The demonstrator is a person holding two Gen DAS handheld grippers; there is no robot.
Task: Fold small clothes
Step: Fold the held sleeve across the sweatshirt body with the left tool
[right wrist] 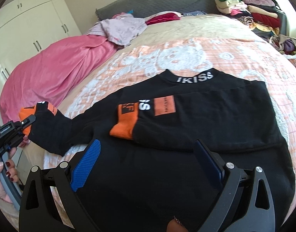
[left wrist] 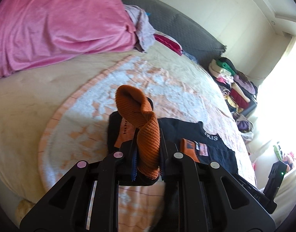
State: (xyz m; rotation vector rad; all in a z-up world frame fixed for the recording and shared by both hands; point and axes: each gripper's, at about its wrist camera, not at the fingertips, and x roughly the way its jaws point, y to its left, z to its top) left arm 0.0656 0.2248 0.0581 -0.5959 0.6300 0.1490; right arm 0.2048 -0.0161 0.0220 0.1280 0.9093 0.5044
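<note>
The black sweatshirt lies spread on the patterned blanket near the bed's front edge, collar toward the headboard. One sleeve is already folded across the chest, its orange cuff lying near the middle. The left hand-held gripper is clamped on the other orange cuff, lifted at the bed's left edge. The right hand-held gripper hovers over the hem, jaws apart and holding nothing. The sleeve fold seems to be in hand; next, that cuff probably needs carrying across the chest and laying flat.
</note>
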